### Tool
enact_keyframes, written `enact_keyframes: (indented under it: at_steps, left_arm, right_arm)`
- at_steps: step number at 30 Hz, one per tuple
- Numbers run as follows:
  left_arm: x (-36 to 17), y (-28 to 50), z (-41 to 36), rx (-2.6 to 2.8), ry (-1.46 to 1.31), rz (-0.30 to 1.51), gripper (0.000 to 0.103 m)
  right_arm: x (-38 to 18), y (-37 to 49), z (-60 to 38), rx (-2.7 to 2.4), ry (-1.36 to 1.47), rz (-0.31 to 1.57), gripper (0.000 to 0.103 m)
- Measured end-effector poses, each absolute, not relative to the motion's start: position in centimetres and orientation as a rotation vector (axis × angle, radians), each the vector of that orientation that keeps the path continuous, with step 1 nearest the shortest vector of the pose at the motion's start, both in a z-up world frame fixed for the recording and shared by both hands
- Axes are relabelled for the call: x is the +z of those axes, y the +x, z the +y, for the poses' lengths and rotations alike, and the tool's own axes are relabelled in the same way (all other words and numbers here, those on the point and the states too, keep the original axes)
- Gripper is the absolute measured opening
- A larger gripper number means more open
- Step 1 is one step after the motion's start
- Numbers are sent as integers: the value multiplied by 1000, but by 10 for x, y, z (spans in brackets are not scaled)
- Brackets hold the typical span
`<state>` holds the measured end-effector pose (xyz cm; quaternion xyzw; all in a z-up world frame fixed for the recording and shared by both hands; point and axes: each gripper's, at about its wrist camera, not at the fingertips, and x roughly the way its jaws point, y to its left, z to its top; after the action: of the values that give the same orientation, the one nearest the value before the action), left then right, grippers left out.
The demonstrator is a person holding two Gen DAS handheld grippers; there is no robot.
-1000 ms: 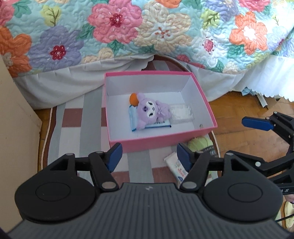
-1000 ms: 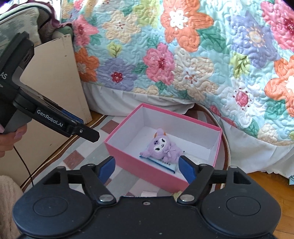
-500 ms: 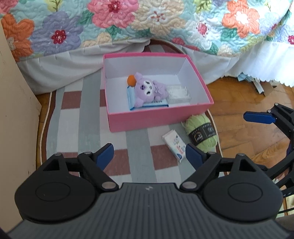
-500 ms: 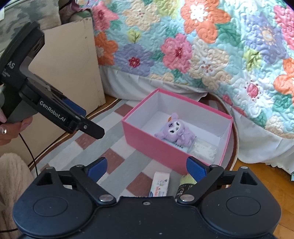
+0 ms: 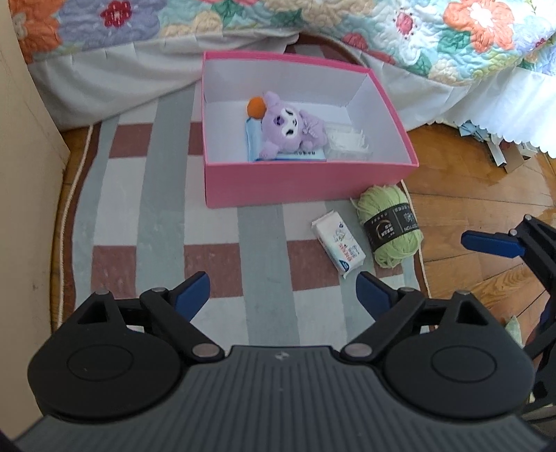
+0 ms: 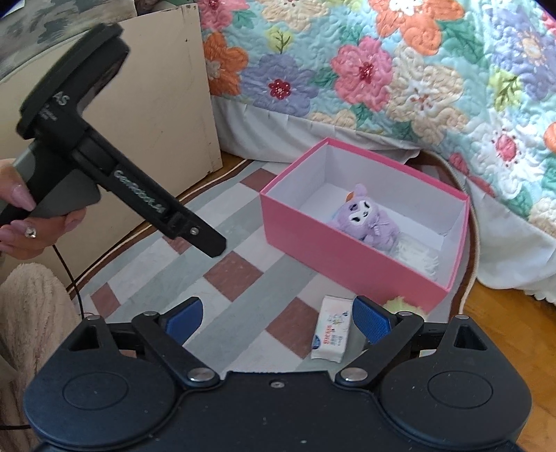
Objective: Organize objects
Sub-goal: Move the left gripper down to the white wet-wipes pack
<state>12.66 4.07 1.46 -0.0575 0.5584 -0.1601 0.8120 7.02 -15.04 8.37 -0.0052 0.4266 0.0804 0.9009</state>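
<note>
A pink box (image 5: 305, 184) sits on the striped rug and holds a purple plush (image 5: 288, 127), an orange ball (image 5: 256, 107), a blue-white pack (image 5: 253, 139) and a clear packet (image 5: 347, 142). In front of its right corner lie a white tissue pack (image 5: 338, 245) and a green yarn skein (image 5: 391, 226). My left gripper (image 5: 281, 281) hovers over the rug left of the tissue pack, jaws opening, nothing between them. My right gripper (image 6: 276, 302) is open and empty, with the tissue pack (image 6: 330, 328) just inside its right finger. The yarn (image 6: 399, 304) is mostly hidden behind that finger.
A bed with a floral quilt (image 5: 312, 21) and white skirt runs behind the box. A beige board (image 6: 156, 104) stands at the left. The rug (image 5: 156, 226) ends at wooden floor (image 5: 469, 180) on the right, with paper scraps (image 5: 500, 153) by the bed skirt.
Both grippers' jaws have widened. Both views have drawn back from the box and tipped down, so the tissue pack and yarn have come into full view.
</note>
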Motion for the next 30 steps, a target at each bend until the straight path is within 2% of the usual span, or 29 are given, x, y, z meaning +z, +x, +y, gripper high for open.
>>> enact_keyframes:
  at_steps: [6,12,25,30]
  left_arm:
    - [-8,131,39,-338,-143,1236,91]
    - [-22,128,31,-339,-135,1172,91]
    - [-86,132,9,-391,-290,1153,90]
    - [-102,133,-4,-412,-268,1139,90]
  right_arm:
    - [66,74,-143,166,17,888,95]
    - [40,77,-142,133,15,868,95]
    - [-28,84,-136,83,-174,828,95]
    - [-48,91,-137,33,-176,833,94]
